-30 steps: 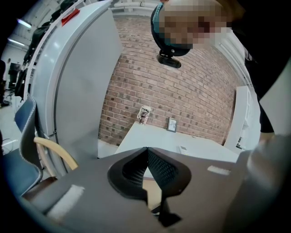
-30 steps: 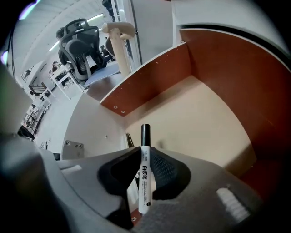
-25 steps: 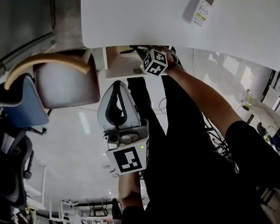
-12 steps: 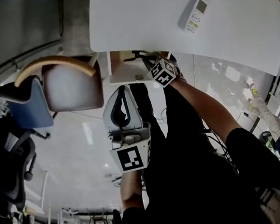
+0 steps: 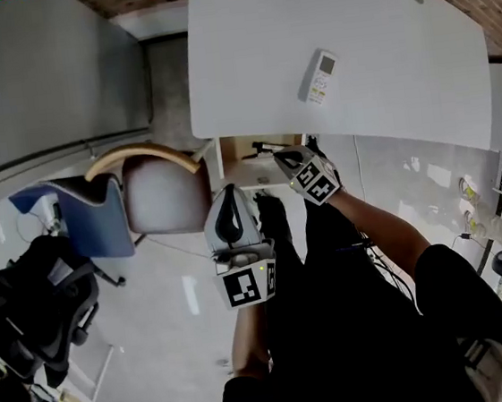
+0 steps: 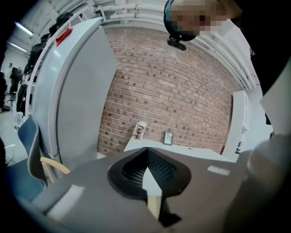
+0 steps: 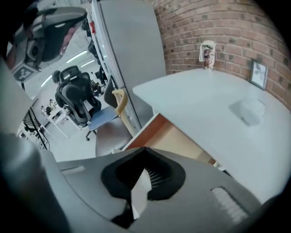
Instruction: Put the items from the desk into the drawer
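1. On the flat white desk top (image 5: 376, 37), the white slab-shaped remote control with a small screen (image 5: 318, 77) lies by itself, well back from the near edge. The open wooden drawer with a tan inside (image 7: 145, 129) juts out under that edge, below and left of the remote in the head view.
2. The right gripper (image 5: 284, 157) hangs just above the drawer at the desk's edge, jaws clenched together with nothing between them. The left gripper (image 6: 147, 151) sits lower, in front of the drawer, also clenched and empty.
3. The step in hand looks like a reach for the remote, and the right gripper is the nearer one. Its jaws need to spread before it comes down.
4. Come from above and close across the remote's narrow width, near its middle so it will not tip. It lies flat, so the pads must drop right to the desk surface on either side. Smooth plastic may slip, so squeeze firmly.
5. Keep the left gripper clear of the drawer's mouth.
6. A patterned paper cup (image 7: 207, 54) and a small framed picture (image 7: 258, 74) stand at the far end by the red brick wall. Whether they belong to the task is unclear.
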